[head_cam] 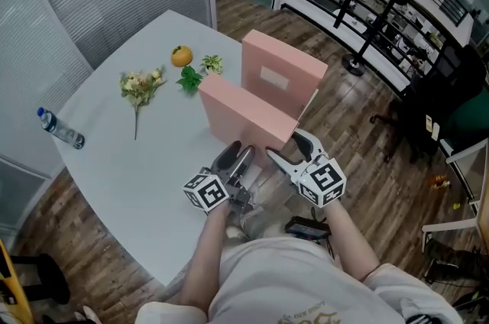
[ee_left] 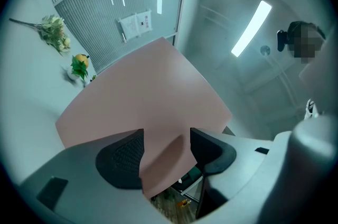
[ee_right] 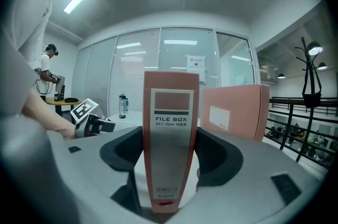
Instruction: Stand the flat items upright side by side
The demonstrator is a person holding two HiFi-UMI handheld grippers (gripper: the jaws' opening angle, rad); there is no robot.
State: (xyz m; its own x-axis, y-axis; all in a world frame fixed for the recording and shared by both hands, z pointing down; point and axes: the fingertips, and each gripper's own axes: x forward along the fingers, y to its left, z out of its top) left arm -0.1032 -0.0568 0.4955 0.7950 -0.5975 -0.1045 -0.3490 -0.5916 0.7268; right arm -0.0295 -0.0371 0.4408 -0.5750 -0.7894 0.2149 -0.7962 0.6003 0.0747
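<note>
Left tongs and right tongs both clamp the near file box, hiding its gripped end.

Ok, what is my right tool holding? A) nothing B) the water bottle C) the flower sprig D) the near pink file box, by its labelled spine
D: the right gripper view shows the pink file box, labelled spine facing the camera, pinched between the pads of the right tool.
</note>
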